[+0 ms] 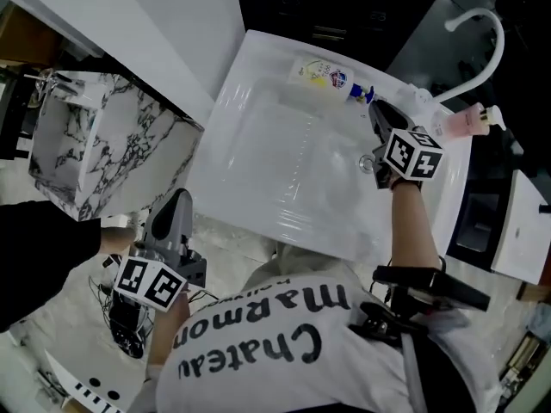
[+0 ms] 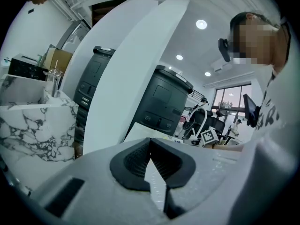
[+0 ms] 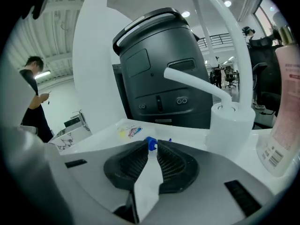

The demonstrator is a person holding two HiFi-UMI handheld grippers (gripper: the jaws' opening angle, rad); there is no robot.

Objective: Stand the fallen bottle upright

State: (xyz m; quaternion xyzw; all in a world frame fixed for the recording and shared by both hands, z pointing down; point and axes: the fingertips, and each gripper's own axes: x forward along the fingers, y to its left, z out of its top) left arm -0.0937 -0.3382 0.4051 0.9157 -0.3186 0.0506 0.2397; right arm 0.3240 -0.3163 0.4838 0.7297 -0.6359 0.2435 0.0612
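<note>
The fallen bottle (image 1: 320,73) lies on its side on the far rim of the white sink (image 1: 258,170), its blue cap (image 1: 357,93) pointing right. In the right gripper view the bottle (image 3: 129,131) lies beyond the jaws, and the blue cap (image 3: 151,144) sits just past the tips. My right gripper (image 1: 375,107) (image 3: 151,150) reaches over the sink's right side with its jaws shut and nothing between them. My left gripper (image 1: 178,199) (image 2: 150,144) hangs off the sink's near left corner, also shut and empty, far from the bottle.
A white curved faucet (image 1: 479,37) (image 3: 229,111) and an upright pink pump bottle (image 1: 463,123) (image 3: 286,111) stand right of the right gripper. A marble-patterned box (image 1: 95,136) stands left of the sink. A dark machine (image 3: 159,69) rises behind the sink.
</note>
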